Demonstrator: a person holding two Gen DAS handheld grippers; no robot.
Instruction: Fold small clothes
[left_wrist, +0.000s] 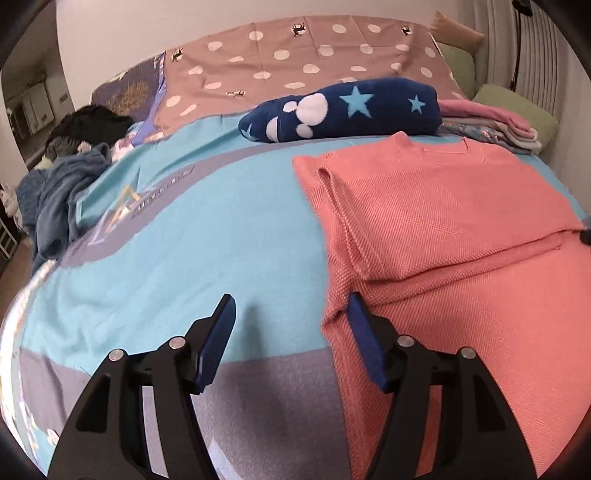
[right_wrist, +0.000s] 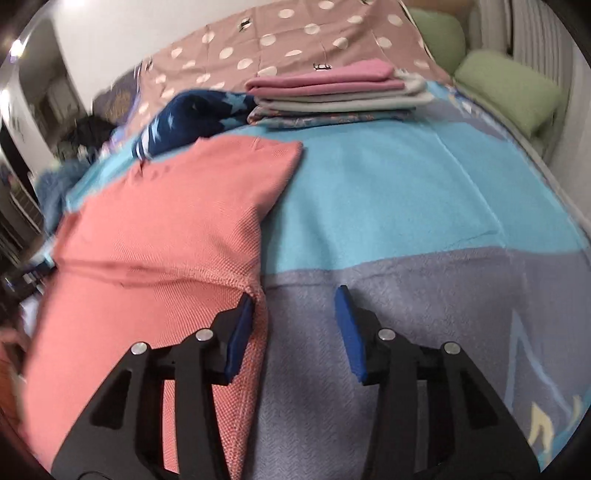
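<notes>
A: What lies on the bed (left_wrist: 192, 236)?

B: A salmon knit top (left_wrist: 443, 236), spread flat on the blue and grey cover. Both sleeves are folded in across the body, which narrows it into a long strip.

A: Where are the grippers?

B: One at each side edge of the top, near its lower part. The left gripper (left_wrist: 291, 310) straddles the left edge: one blue pad rests at the fabric, the other stands over bare cover. Its jaws are apart and pinch nothing. The right gripper (right_wrist: 295, 302) mirrors it on the right edge, jaws partly apart, one pad against the knit, the other over the grey band. It holds nothing either.

A: Why flank the top like that?

B: My guess is that taking both edges at once lets the strip be lifted evenly and folded in half towards the collar.

A: Anything else nearby?

B: A stack (right_wrist: 336, 96) of folded clothes sits beyond the top, probably where it will go. A star-patterned navy bundle (left_wrist: 343, 110) lies beside it, and an unfolded heap (left_wrist: 62, 177) waits at the far left.
</notes>
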